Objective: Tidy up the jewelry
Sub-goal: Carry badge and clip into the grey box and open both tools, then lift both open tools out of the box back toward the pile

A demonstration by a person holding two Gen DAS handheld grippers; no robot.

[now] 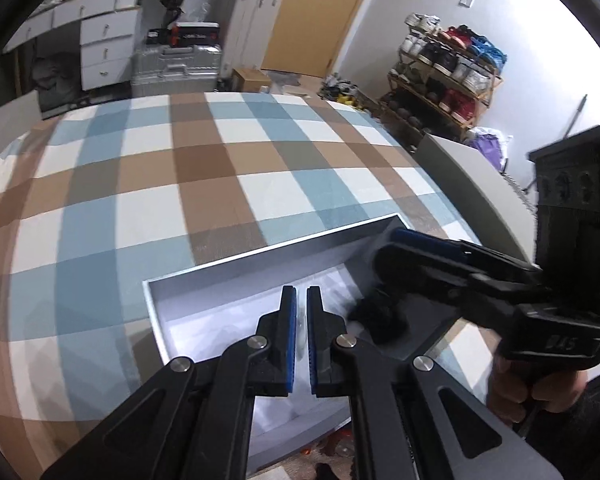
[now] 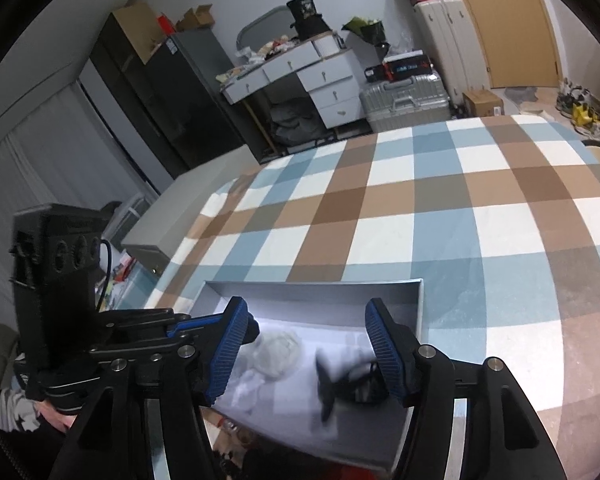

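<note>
An open grey box (image 1: 260, 250) (image 2: 312, 282) with a white lining sits at the near edge of the checked table. My left gripper (image 1: 301, 292) points down into it, shut on a thin clear plastic bag (image 2: 278, 350) that shows crumpled and whitish in the right wrist view. My right gripper (image 2: 308, 312) (image 1: 384, 272) is over the box's right part, jaws wide apart. A blurred black item (image 2: 340, 380) (image 1: 380, 316) lies in the box below them, close to the right-hand pad and not pinched.
The blue, brown and white checked cloth (image 1: 220, 184) covers the table beyond the box. A hand (image 1: 512, 388) holds the right gripper's handle. A grey slab (image 1: 460, 176) stands by the table's right edge. Suitcases, drawers and a shoe rack (image 1: 448, 72) line the room.
</note>
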